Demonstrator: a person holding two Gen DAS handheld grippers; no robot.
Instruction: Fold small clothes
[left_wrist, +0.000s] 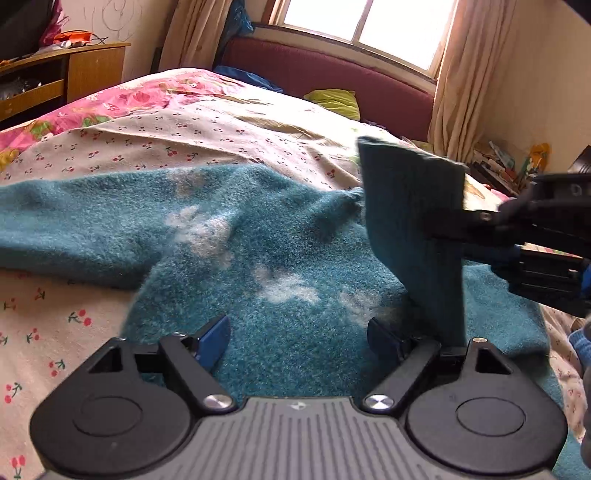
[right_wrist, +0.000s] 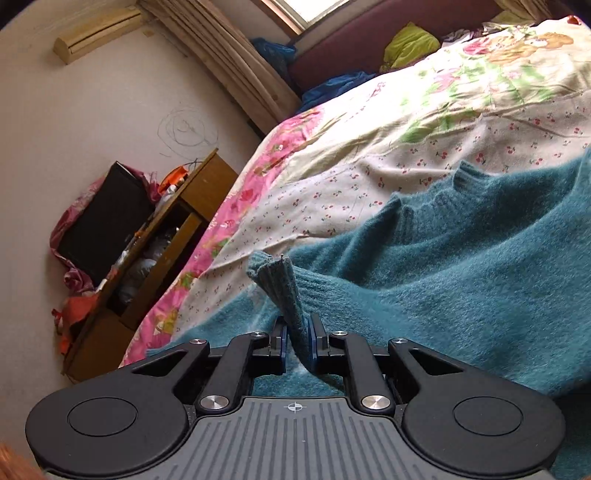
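A fuzzy teal sweater with pale white patches lies spread on the cherry-print bed sheet. My left gripper hovers just above its body, jaws wide open with nothing between them. In the left wrist view my right gripper comes in from the right and holds the ribbed sleeve cuff upright above the sweater. In the right wrist view that cuff stands pinched between the blue pads of my right gripper. The sweater and its neckline stretch away behind it.
A pink floral quilt covers the far part of the bed. A maroon headboard and a green cloth lie under the window. A wooden cabinet stands by the left bedside, and books are piled at the right.
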